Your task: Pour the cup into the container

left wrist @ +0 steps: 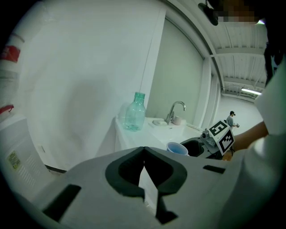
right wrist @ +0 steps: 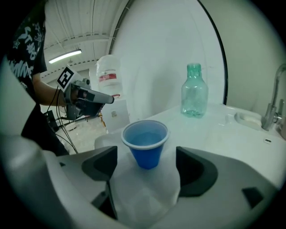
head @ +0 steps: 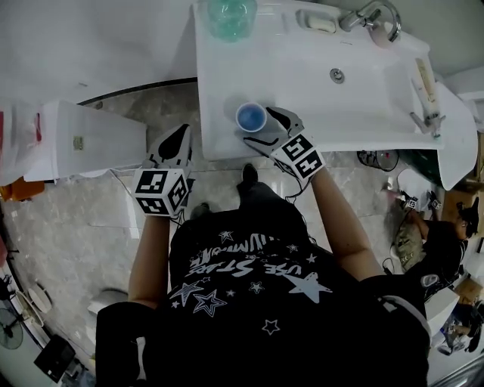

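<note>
Across the upper part of the head view, a broad white washbasin counter [head: 302, 75], with basin and tap toward its right end.

At the counter's front edge, the right hand-held gripper [head: 263, 127], pointing in over the surface and somewhat downward, jaws spread wide and pressing on nothing. Off the counter's front left corner, over the floor, the left hand-held gripper [head: 178, 136], jaws closed against each other with nothing between them, well apart from the work.

At the far left corner of the counter, upright, a translucent green bottle [head: 231, 17]. Probably the container meant, though not certain from here. In the right gripper view, beyond the cup and off to its right.

Near the front left of the counter, a small blue plastic cup [head: 251, 117], standing upright with mouth up and long axis vertical. Straight ahead of the right gripper, in line with the gap between its jaws, at or just past their tips, touched by neither. Far nearer to the right gripper than to the left. Hard to tell whether filled.

Judged next: ease forward until the pads flank the cup's wall, close across its width, then carry it upright toward the bottle
</note>
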{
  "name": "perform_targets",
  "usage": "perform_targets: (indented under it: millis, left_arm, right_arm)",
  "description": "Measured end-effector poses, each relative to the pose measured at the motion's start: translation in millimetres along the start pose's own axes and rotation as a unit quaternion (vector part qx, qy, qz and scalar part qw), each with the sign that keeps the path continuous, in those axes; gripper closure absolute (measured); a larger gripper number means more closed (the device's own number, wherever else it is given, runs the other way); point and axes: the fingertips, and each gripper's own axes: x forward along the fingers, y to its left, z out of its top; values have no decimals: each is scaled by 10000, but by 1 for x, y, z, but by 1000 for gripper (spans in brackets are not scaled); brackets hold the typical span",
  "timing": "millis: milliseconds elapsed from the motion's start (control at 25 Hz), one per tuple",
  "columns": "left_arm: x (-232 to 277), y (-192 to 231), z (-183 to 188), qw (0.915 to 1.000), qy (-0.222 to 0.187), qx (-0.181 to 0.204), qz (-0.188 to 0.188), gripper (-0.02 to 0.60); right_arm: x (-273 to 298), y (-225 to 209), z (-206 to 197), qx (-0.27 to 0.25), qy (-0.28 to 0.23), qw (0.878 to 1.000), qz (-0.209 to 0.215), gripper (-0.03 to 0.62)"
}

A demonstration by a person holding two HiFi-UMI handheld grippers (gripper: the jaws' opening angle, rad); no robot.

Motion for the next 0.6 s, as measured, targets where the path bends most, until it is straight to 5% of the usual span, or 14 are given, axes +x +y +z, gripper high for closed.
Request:
perform_targets:
  millis: [600]
  left_arm:
    - [-4,10,-5,9991,-46,-171,394,571]
  right_arm:
    - [20,5,10,-582,293,9950,753,192]
